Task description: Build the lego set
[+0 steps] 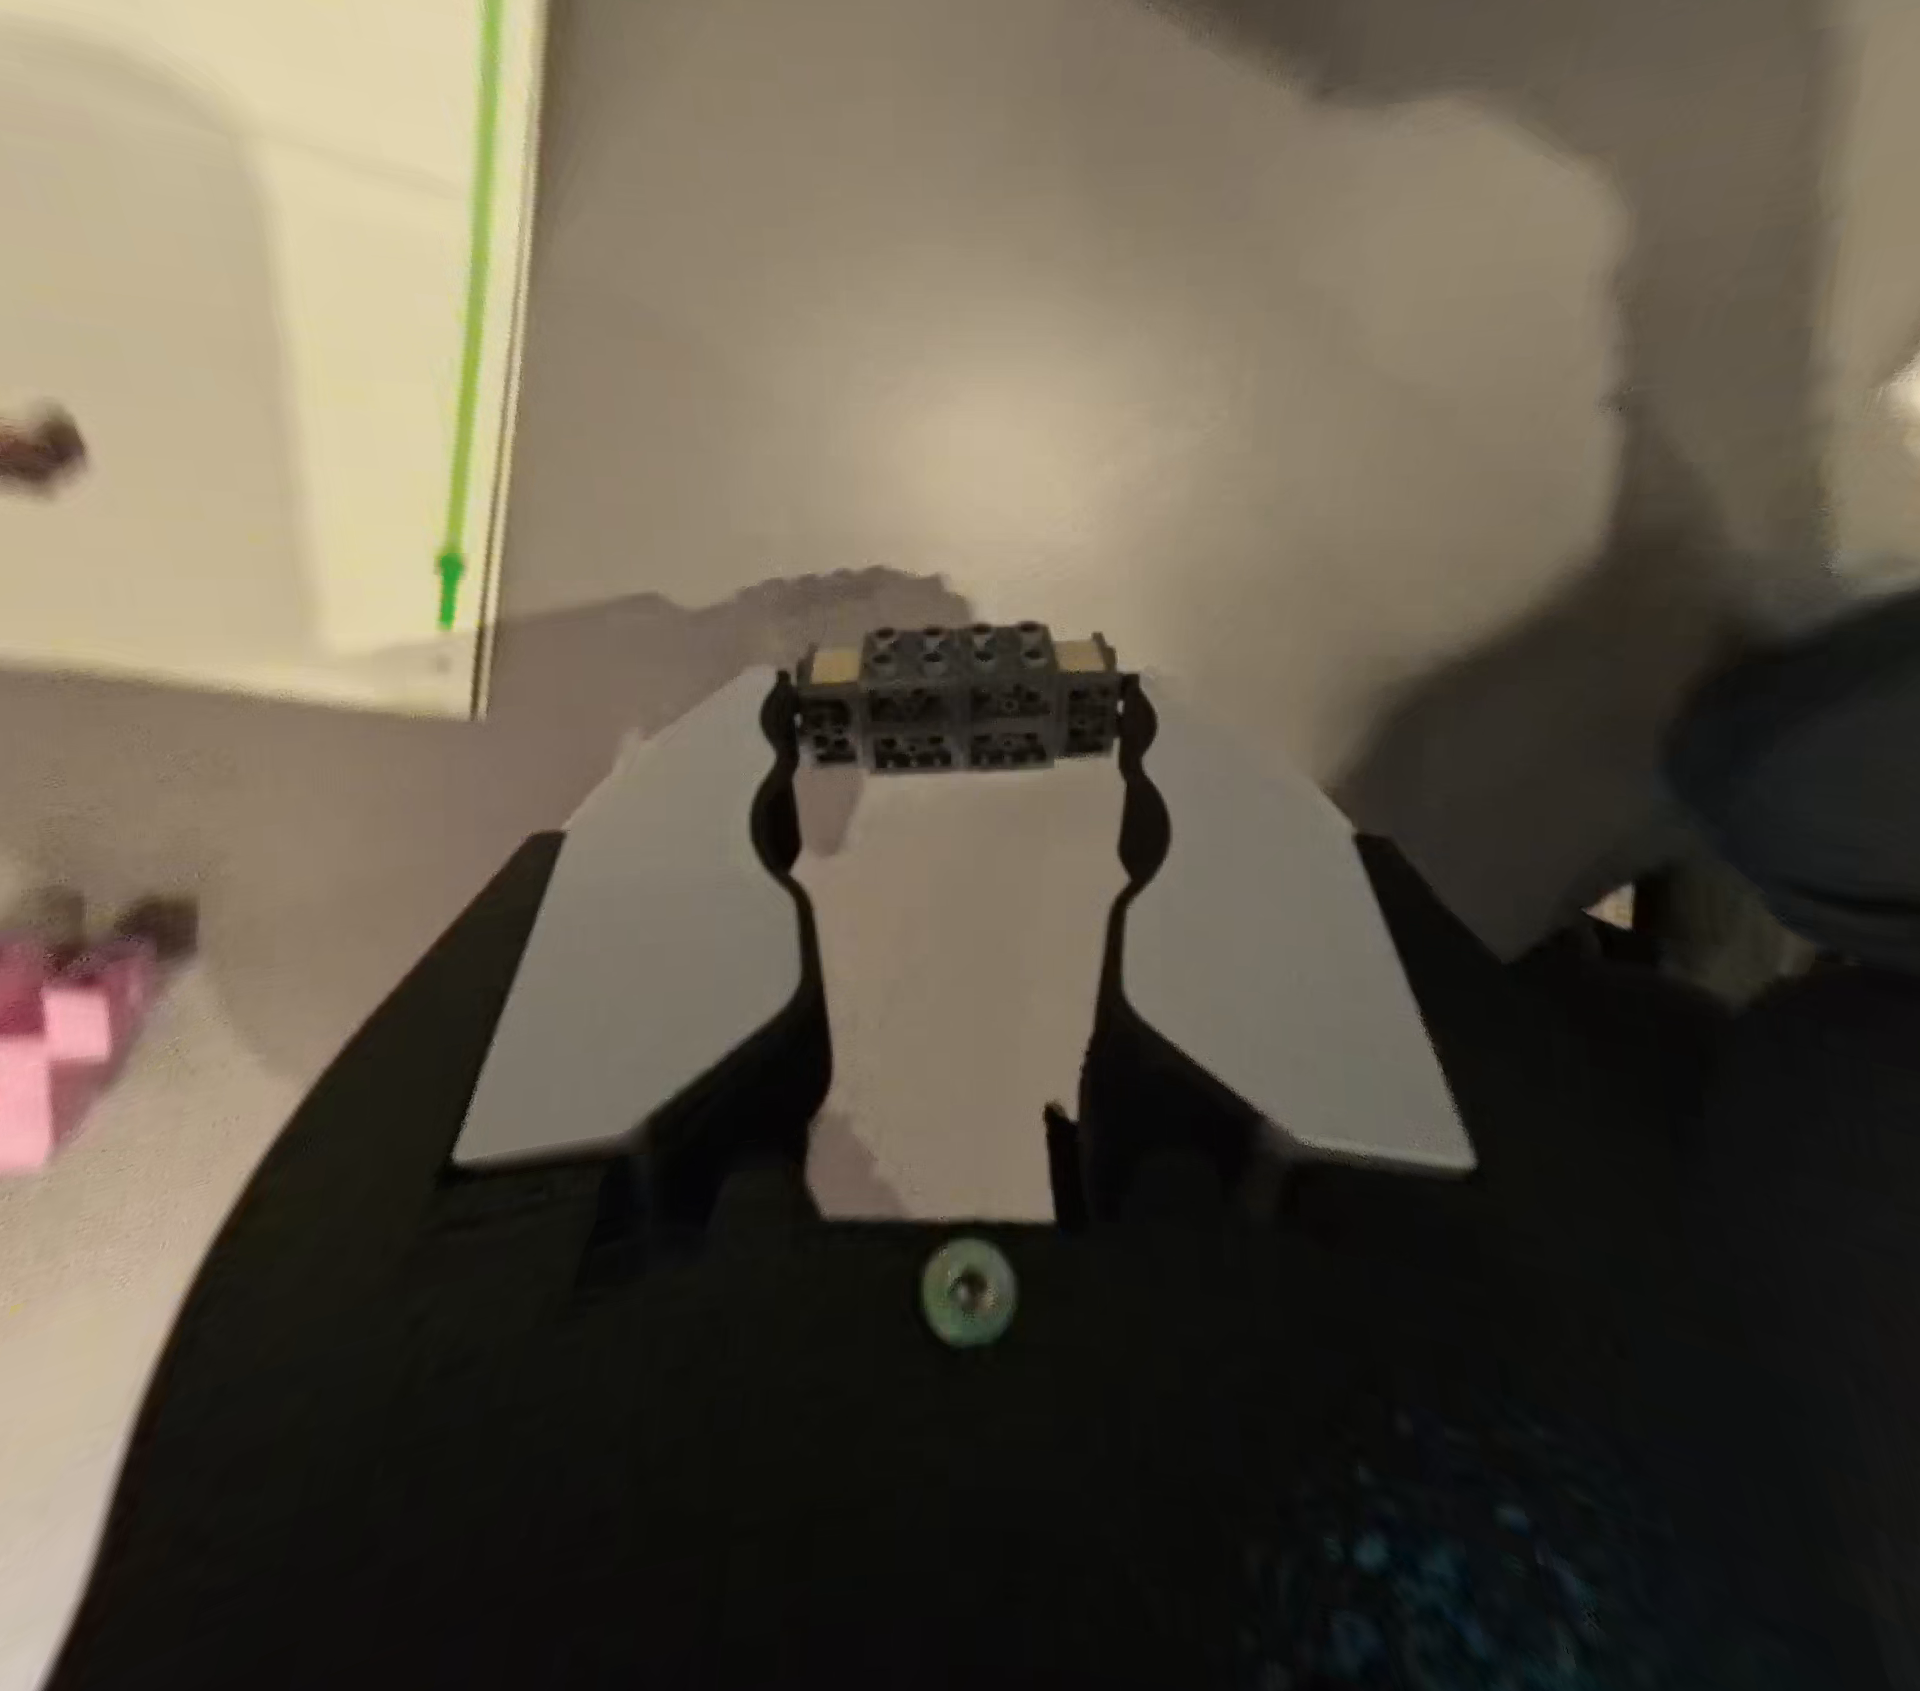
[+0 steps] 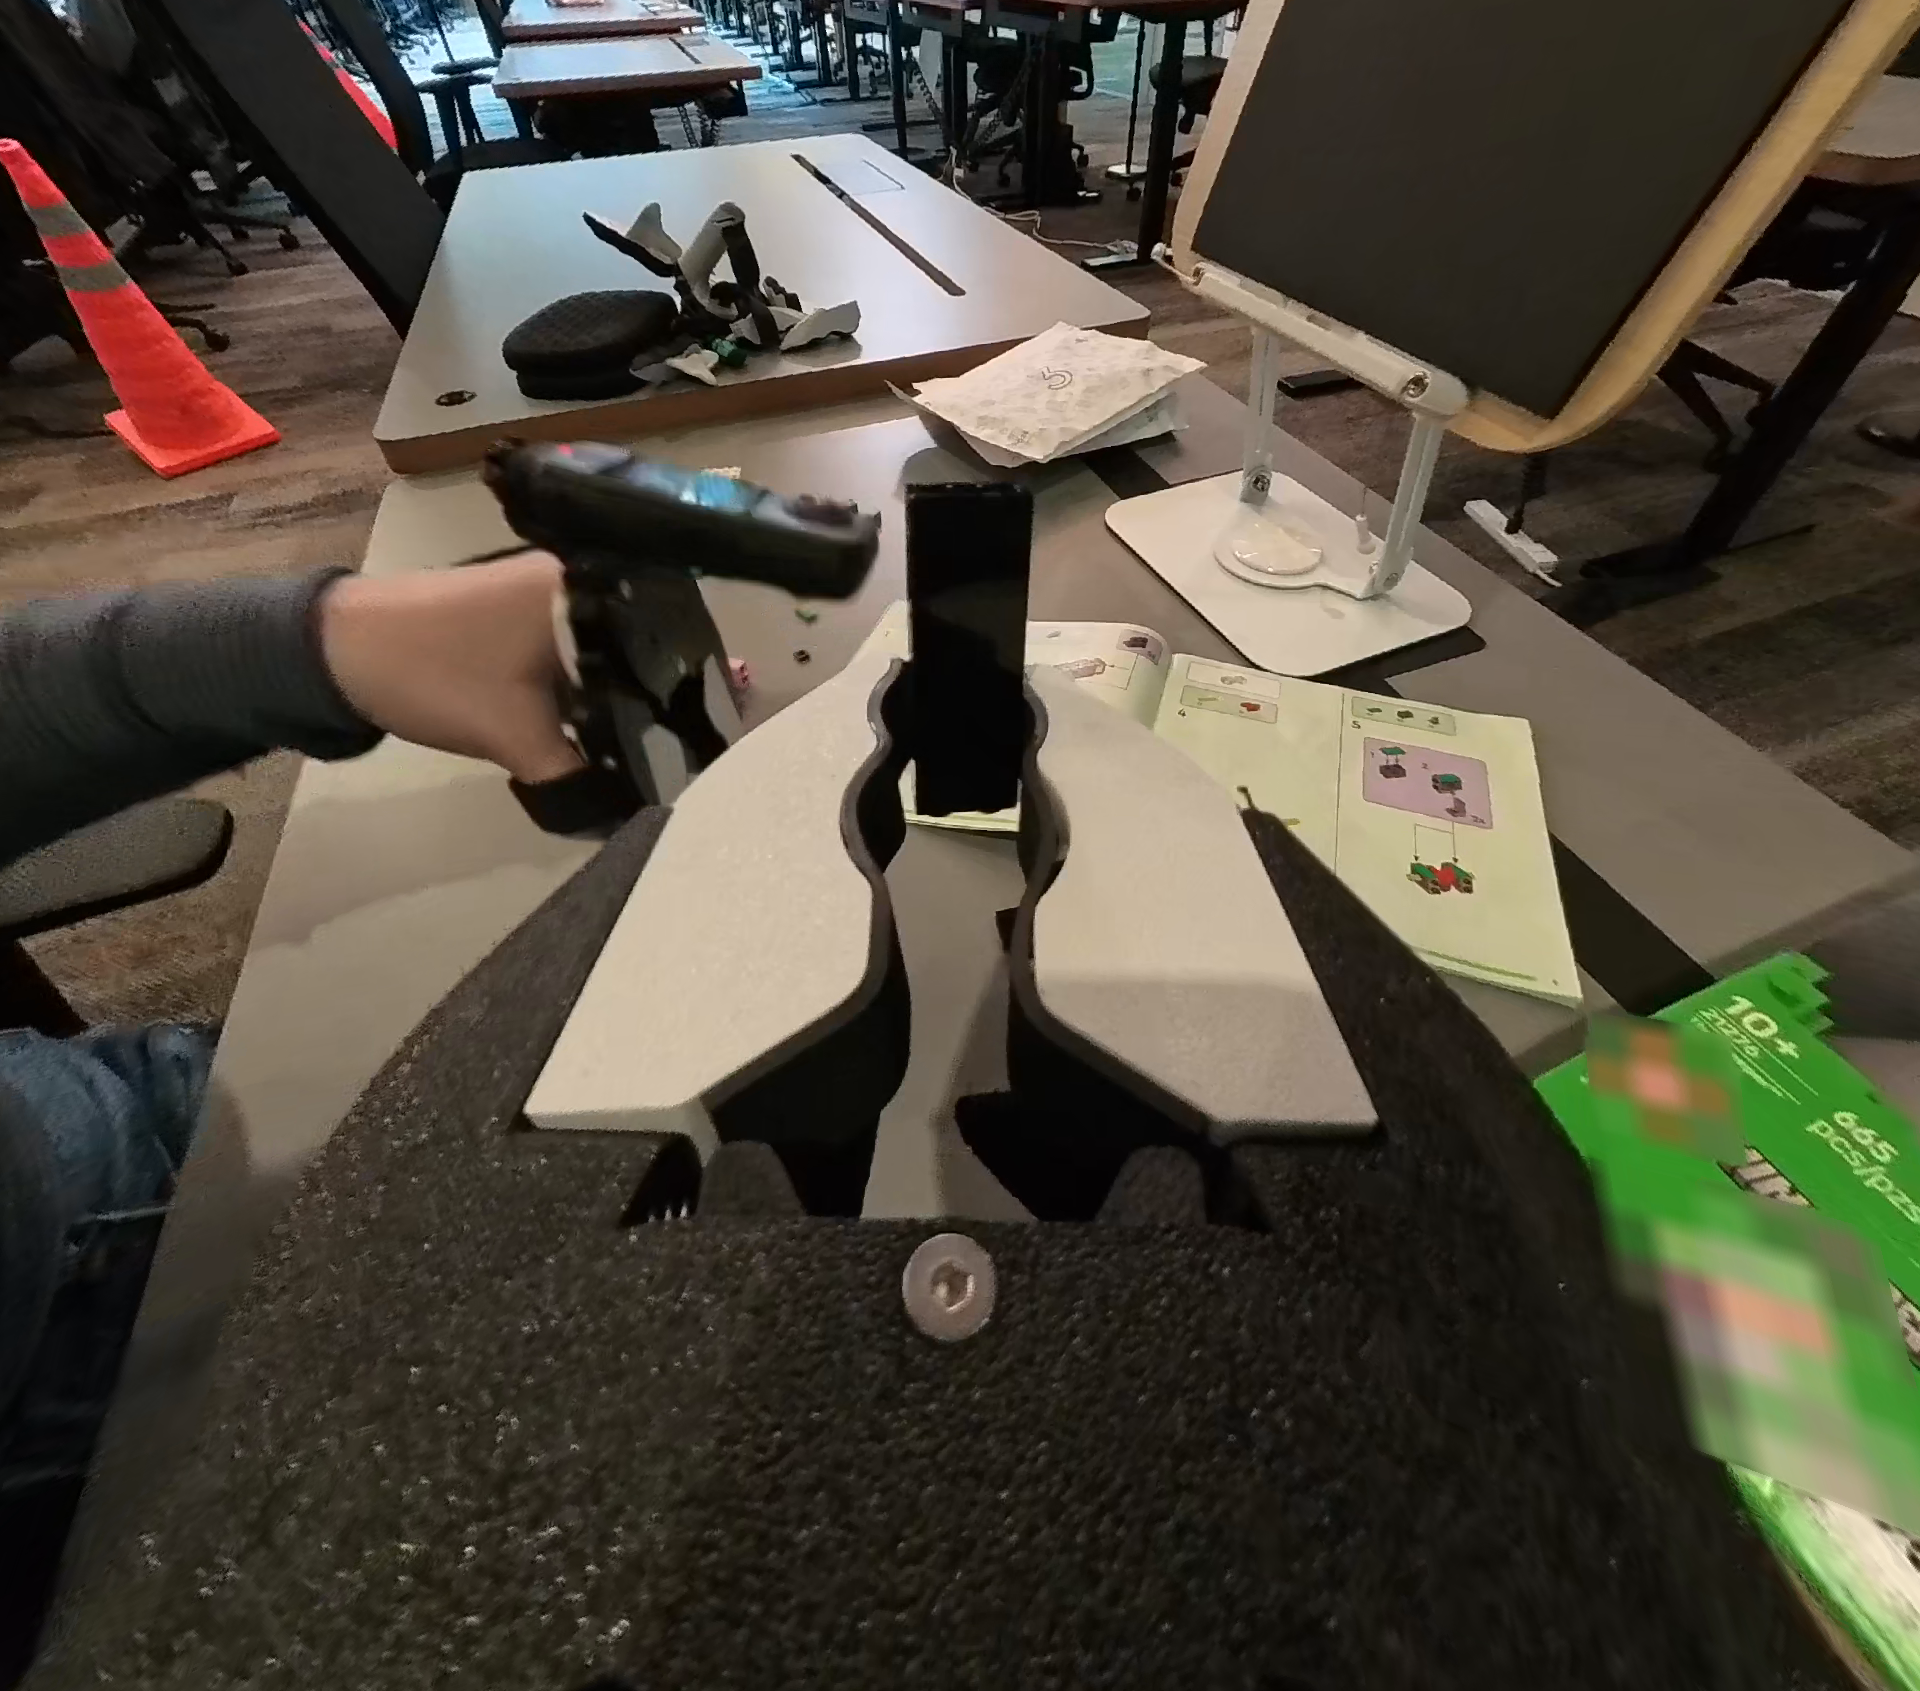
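My left gripper (image 1: 954, 711) is shut on a dark grey lego assembly (image 1: 954, 706) with tan end pieces, studs up, held just above the grey table (image 1: 1039, 291). The view is blurred. My right gripper (image 2: 961, 742) is shut on a long black lego plate (image 2: 966, 644) that stands upright between its fingertips, above the table. The left gripper (image 2: 665, 602) also shows in the right wrist view, held by a person's hand (image 2: 447, 665), pointing down at the table to the left of the black plate.
An open instruction booklet (image 2: 1351, 800) lies on the table ahead; its page (image 1: 260, 187) shows in the left wrist view. Pink bricks (image 1: 62, 1049) lie at the left. A tablet on a white stand (image 2: 1299, 571), paper bags (image 2: 1049, 394), and a green box (image 2: 1766, 1226) stand nearby. My hands' fingertips stand some 25 centimeters from each other.
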Demonstrator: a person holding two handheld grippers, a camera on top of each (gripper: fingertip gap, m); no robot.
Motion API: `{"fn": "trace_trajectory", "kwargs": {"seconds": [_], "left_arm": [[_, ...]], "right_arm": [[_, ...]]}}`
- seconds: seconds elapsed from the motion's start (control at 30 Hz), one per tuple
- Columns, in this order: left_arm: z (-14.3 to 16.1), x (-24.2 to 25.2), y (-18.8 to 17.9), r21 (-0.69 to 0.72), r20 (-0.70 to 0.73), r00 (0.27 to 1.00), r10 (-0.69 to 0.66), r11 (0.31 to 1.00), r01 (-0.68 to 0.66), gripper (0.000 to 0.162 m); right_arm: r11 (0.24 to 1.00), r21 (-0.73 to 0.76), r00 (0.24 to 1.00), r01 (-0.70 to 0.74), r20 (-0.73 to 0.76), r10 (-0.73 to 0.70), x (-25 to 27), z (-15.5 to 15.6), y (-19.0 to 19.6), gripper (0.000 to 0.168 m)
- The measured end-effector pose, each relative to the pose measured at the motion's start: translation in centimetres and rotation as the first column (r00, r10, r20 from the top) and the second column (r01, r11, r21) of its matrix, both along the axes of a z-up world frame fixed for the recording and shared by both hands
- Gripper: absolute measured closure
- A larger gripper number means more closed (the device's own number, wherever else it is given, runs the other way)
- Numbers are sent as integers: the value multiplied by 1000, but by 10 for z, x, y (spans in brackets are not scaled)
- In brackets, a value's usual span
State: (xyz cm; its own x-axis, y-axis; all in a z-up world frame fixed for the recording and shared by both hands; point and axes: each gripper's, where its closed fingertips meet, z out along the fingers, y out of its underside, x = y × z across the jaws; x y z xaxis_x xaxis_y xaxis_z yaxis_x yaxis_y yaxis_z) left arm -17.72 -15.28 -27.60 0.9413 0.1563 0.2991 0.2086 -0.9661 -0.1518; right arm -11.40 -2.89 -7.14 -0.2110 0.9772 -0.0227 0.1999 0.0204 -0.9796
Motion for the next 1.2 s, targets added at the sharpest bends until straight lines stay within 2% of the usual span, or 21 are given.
{"fn": "trace_trajectory", "kwargs": {"seconds": [0.07,0.1,0.17,0.23,0.4,0.5,0.57,0.77,0.83,0.97,1.2], "left_arm": [[31,9,18,213,7,993,-115,971,111,102],[50,12,27,324,-35,984,-173,930,175,102],[90,13,40,498,-202,942,-268,800,334,102],[124,15,45,577,-394,860,-324,642,505,102],[176,33,44,552,-689,629,-361,302,777,102],[196,42,42,476,-810,485,-331,114,872,102],[202,48,39,427,-847,406,-342,15,904,102],[208,60,29,333,-871,231,-433,-176,926,103],[206,62,28,299,-872,173,-458,-218,929,103],[200,58,30,229,-868,74,-491,-264,937,103],[194,55,27,221,-797,-12,-604,-310,925,103]], "right_arm": [[999,27,1000,-24,-1,24,-2,-3,-3,151],[998,50,999,-36,-4,37,-3,-4,-4,151],[994,87,998,-62,-2,62,-6,-6,-9,151],[987,119,994,-109,-11,111,-8,-7,-18,151],[944,239,973,-229,56,222,-9,-17,-44,151],[916,260,951,-305,126,281,-8,-26,-61,151],[897,238,925,-374,165,342,-7,-30,-75,151],[867,73,851,-493,249,462,-1,-38,-96,151],[846,-14,814,-533,266,517,3,-42,-101,151],[804,-151,746,-575,309,591,7,-52,-108,151],[713,-289,623,-639,350,700,10,-65,-126,151]]}}
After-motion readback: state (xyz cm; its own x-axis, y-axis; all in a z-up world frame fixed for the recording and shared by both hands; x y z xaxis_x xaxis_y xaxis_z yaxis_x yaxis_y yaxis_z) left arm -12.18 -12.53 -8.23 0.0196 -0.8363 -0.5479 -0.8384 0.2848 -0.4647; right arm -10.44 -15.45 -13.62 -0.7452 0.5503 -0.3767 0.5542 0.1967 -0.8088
